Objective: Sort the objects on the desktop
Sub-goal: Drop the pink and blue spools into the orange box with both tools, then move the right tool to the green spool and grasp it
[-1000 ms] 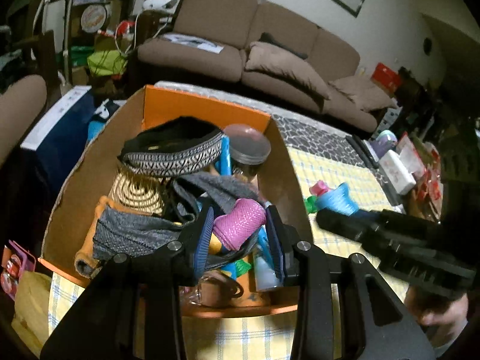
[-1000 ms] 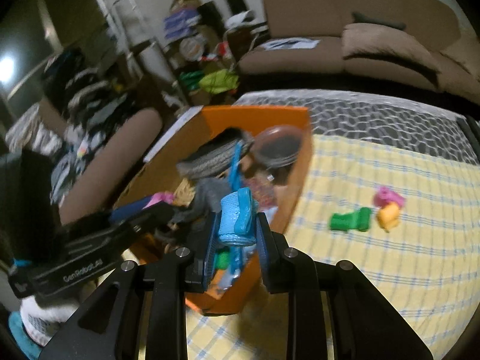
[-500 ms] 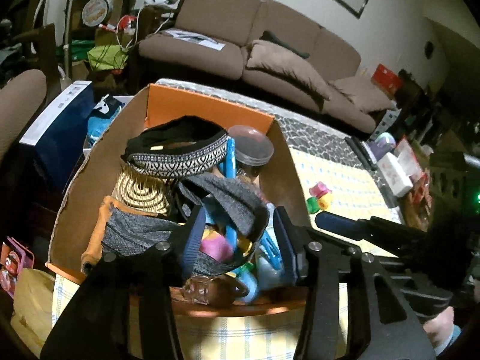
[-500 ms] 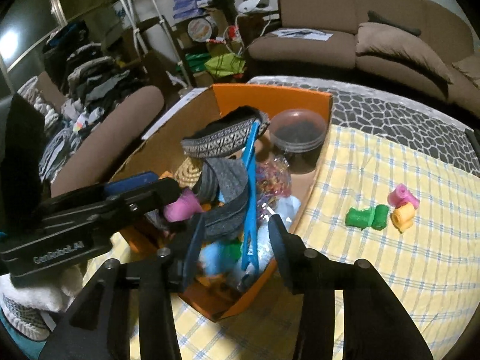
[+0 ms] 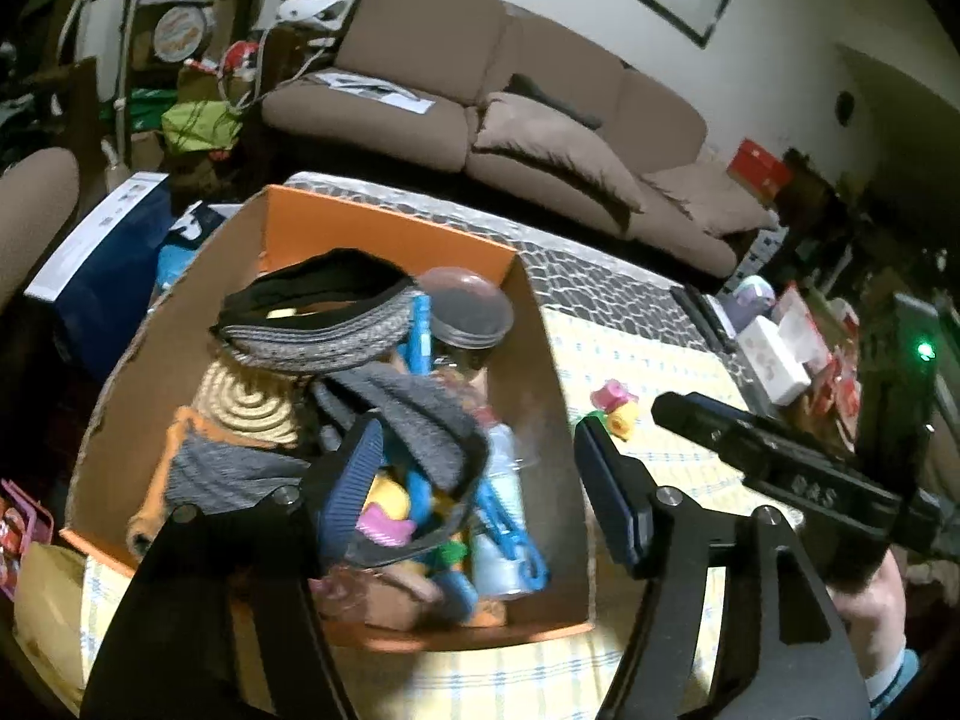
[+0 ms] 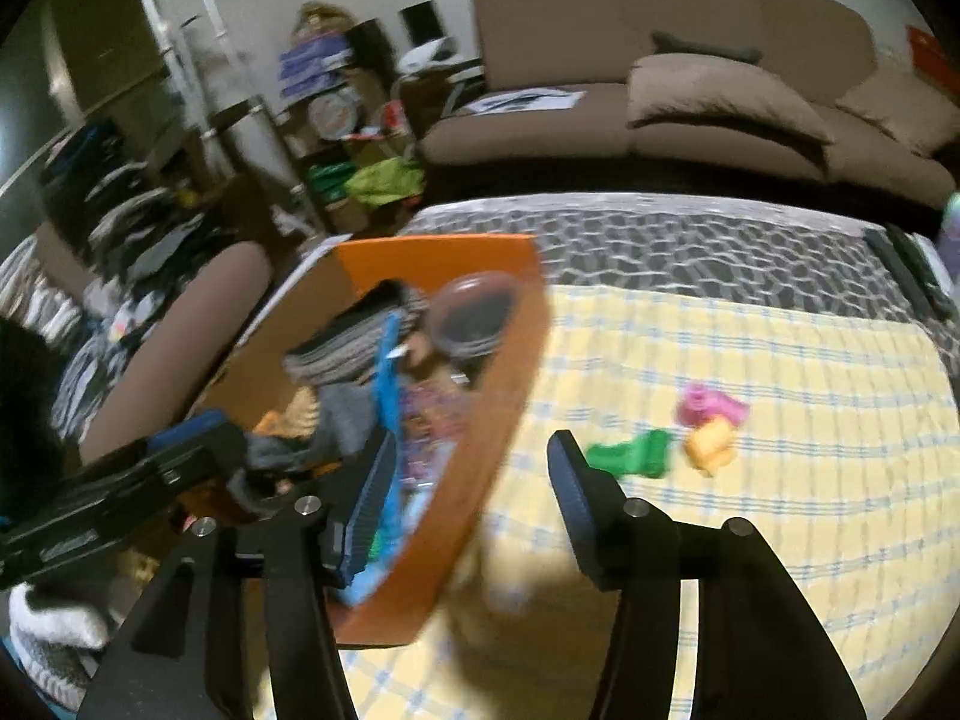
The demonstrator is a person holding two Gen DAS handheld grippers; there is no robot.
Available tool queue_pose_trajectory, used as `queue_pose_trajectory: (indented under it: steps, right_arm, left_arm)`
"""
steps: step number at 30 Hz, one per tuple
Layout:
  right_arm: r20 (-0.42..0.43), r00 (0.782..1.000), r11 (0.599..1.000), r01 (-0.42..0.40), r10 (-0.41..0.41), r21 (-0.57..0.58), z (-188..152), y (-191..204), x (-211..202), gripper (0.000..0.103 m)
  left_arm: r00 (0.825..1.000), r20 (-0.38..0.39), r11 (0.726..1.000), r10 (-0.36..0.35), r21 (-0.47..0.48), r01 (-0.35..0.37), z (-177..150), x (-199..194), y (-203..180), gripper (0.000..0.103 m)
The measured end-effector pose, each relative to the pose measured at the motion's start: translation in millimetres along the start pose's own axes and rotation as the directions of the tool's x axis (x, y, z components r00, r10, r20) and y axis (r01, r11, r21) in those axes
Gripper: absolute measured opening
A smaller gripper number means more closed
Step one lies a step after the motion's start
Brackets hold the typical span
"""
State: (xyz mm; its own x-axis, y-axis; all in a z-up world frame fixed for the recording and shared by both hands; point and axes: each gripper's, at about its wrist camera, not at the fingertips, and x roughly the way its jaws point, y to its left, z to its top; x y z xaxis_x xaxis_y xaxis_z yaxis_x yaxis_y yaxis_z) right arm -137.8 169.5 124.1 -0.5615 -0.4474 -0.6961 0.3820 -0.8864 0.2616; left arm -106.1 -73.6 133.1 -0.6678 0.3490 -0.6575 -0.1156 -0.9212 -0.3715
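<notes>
Though orange outside, box (image 5: 384, 237) crammed, jumbled.

- Left gripper (image 5: 474, 480): fingers spread wide, empty, above the near end of the orange box (image 5: 384, 228).
- Box packed: grey headband (image 5: 318, 342), clear jar (image 5: 471, 315), blue comb (image 5: 420, 336).
- Right gripper (image 5: 774, 462) over the yellow checked cloth (image 5: 654, 348).

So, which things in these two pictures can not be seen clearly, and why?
- Box bottom: left wrist view, hidden under piled cloth and toys.
- Near box corner: right wrist view, motion blur and the right gripper cover it.
- Small toys on the yellow cloth: blurred, kind unclear.
- Items at the table's right edge: too small and dark.
</notes>
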Motion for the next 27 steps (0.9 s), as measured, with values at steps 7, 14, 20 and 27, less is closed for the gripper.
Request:
queue_pose_trajectory:
  steps: [7,14,20,27]
  right_arm:
    - [0.001,0.998,0.993,0.068,-0.068,0.1,-4,-53,-5,0.056]
    - [-0.02,0.995,0.981,0.104,-0.102,0.162,-11,-86,-5,0.056]
    - [-0.022,0.994,0.984,0.11,-0.108,0.14,-15,-87,8,0.056]
    - [-0.051,0.989,0.99,0.14,-0.139,0.019,-17,-62,53,0.05]
  left_arm:
    - [1.0,-0.022,0.998,-0.019,0.066,0.021,-3,24,-39,0.072]
    - [0.999,-0.024,0.994,-0.043,0.096,0.045,-4,44,-72,0.08]
    - [0.998,-0.01,0.998,-0.058,0.031,0.058,0,47,-73,0.089]
    - [0.999,-0.003,0.998,-0.05,-0.029,0.05,4,50,-62,0.089]
